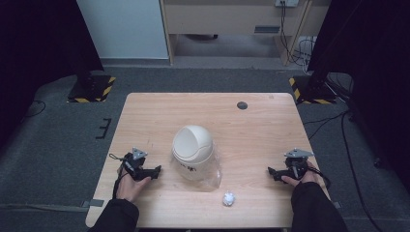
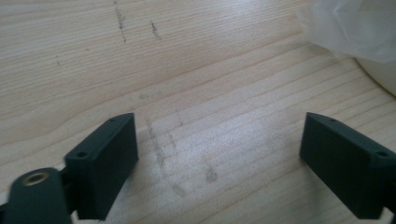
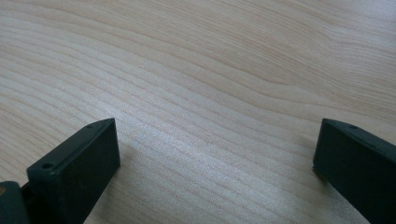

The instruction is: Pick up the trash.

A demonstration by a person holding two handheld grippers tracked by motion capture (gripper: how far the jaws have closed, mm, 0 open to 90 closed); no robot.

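High view: small cream bin [image 1: 193, 151] w/ domed swing lid stands about mid-desk [image 1: 154, 111], a clear plastic liner [image 1: 212, 178] bunched round its base toward the near-right. A crumpled white paper ball [image 1: 228, 198] lies near the front edge, just right of the liner, apart from it. Left claw [image 1: 153, 171] rests on the desk just left of the bin, not touching; right claw [image 1: 271, 172] well off to the right. Both claws wide open, nothing between the jaws; each gripper view has bare wood grain there, and the left gripper view catches liner [image 2: 348, 25] and bin wall [image 2: 380, 74] at its top right.

Handling, my guess: paper ball very light, soft, crushes w/o harm, so pinch across its middle. Bin prob. light plastic, smooth and rounded, may slide or tip; steady it low on the body. Liner thin, slippery, floppy.
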